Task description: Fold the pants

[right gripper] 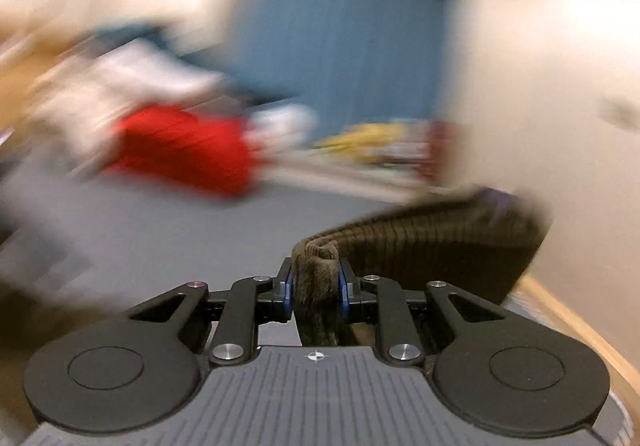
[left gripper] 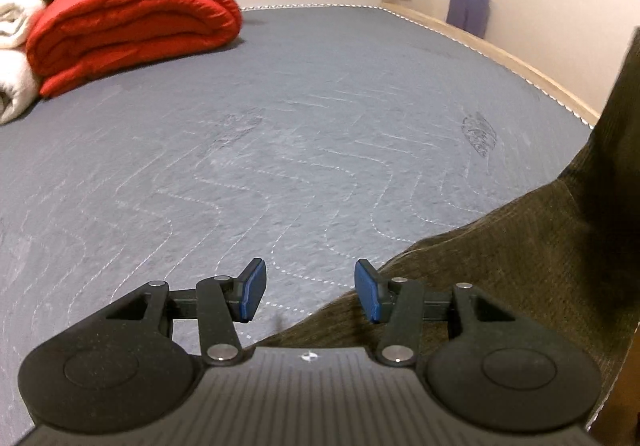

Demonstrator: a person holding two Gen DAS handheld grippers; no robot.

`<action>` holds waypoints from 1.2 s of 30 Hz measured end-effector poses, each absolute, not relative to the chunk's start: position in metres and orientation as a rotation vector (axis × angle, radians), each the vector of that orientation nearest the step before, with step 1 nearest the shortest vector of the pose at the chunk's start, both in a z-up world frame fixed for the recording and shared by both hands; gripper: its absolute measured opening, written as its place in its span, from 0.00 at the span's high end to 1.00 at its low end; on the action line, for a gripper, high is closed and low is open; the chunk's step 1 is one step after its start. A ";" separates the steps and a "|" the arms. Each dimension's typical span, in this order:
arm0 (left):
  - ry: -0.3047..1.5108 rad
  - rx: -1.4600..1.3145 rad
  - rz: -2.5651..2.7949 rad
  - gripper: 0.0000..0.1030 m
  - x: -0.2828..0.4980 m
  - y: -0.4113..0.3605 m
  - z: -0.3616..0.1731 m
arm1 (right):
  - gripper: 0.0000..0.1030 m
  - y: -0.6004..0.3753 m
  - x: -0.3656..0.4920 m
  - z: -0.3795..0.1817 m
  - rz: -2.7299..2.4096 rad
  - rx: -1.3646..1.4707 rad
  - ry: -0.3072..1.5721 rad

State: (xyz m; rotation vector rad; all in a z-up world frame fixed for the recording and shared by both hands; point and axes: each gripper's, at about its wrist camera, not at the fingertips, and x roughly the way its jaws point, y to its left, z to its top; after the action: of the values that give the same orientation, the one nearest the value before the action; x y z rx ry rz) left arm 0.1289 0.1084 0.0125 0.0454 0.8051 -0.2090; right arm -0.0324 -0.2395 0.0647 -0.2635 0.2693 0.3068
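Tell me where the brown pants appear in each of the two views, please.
Left wrist view: the brown pants fill the lower right, lying on the grey bed and rising up the right edge; the open left tongs are empty.
Right wrist view: centre to right, a bunched edge is clamped in the right tongs.
Shared landmark: the red quilt, upper left in both.

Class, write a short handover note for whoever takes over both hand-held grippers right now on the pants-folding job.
Left hand-held gripper: open, empty, low over the grey mattress, beside the pants' edge.
Right hand-held gripper: shut on a bunched fold of the brown corduroy pants, lifted; its view is motion-blurred.
Pants: partly on the mattress at the left gripper's right, partly raised.
Done: one grasp taken.
Left: no finished fold visible; probably grasp with the left, lay flat, fold.
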 end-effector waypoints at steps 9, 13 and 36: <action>0.847 -0.018 -0.266 0.47 0.123 0.118 0.012 | 0.43 -0.115 -0.144 -0.014 0.938 -0.592 0.512; 0.896 -0.138 -0.377 0.47 0.125 0.108 0.004 | 0.39 -0.140 -0.116 0.012 0.837 -0.431 0.498; 0.939 -0.423 -0.498 0.41 0.144 0.083 0.000 | 0.75 -0.143 -0.077 0.028 0.758 -0.389 0.398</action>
State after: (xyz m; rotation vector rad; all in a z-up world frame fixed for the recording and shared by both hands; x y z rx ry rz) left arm 0.1435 0.0828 -0.0002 -0.4232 0.9388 -0.4980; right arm -0.0766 -0.1431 0.0275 -0.3889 0.3980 0.7581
